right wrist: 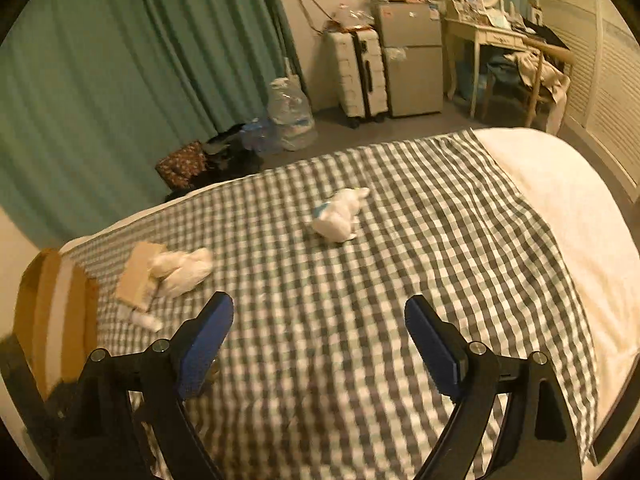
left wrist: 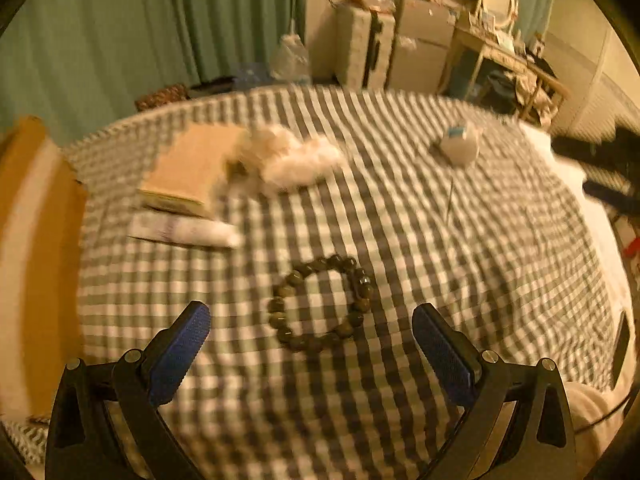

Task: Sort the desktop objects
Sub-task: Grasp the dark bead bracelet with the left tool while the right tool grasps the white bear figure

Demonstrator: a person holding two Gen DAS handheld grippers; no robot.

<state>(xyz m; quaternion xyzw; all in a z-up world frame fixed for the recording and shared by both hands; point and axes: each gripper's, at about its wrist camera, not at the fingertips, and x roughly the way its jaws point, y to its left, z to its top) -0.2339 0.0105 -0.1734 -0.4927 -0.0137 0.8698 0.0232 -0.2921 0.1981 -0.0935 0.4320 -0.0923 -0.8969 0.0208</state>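
1. Both tongs stand wide apart with nothing between their blue pads: the left tongs (left wrist: 311, 322) hang over the checked cloth (left wrist: 440, 240) of the bed, and the right tongs (right wrist: 319, 318) do the same further right, also empty.
2. At the far left edge lies a cardboard box (left wrist: 36, 240); just right of it sit a tan book (left wrist: 188, 168), a white tube (left wrist: 188, 232) in front of the book, and a crumpled white wad (left wrist: 296, 156) touching the book's right side.
3. A ring of dark beads, the bracelet (left wrist: 320, 304), lies flat on the cloth directly ahead of the left tongs, centred between the two fingers and a little beyond their tips. Being a loop, it has no real long axis; either bead strand could be pinched.
4. Further right and well apart from the bracelet lies a small white packet with blue print (left wrist: 460, 144). In the right wrist view the same packet (right wrist: 338, 216) lies ahead of the right tongs, slightly left of centre, with bare cloth between.
5. Judged from this layout, the left hand is the nearer one to the bracelet and the right hand to the packet; the left needs mostly a descent, while the right has more distance to cover.
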